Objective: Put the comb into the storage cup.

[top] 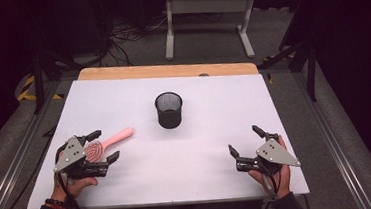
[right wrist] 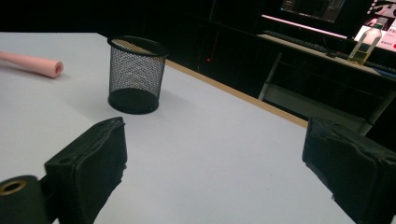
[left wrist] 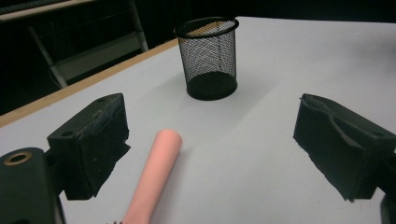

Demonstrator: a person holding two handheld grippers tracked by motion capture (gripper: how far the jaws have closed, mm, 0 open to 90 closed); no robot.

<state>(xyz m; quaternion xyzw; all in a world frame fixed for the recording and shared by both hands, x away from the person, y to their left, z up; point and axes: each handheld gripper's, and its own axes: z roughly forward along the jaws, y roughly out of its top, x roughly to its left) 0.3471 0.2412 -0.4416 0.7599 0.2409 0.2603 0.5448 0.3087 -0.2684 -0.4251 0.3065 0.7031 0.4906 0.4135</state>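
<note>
A pink hairbrush [top: 107,143] lies on the white table [top: 214,117] at the front left, its handle [left wrist: 154,177] pointing toward a black mesh cup [top: 169,110]. My left gripper [top: 104,147] is open, its jaws standing on either side of the brush's head without touching it. The handle runs up between the jaws, closer to the left one, in the left gripper view. The cup [left wrist: 208,57] stands upright beyond it. My right gripper [top: 244,140] rests open at the front right with nothing between its jaws. The right gripper view has the cup [right wrist: 135,74] and the handle end [right wrist: 32,64] far off.
A wooden strip [top: 168,69] edges the table's far side. A white desk frame [top: 209,17] stands on the floor behind. Metal rails [top: 337,142] run along both sides. A bottle [right wrist: 366,44] sits on a far desk.
</note>
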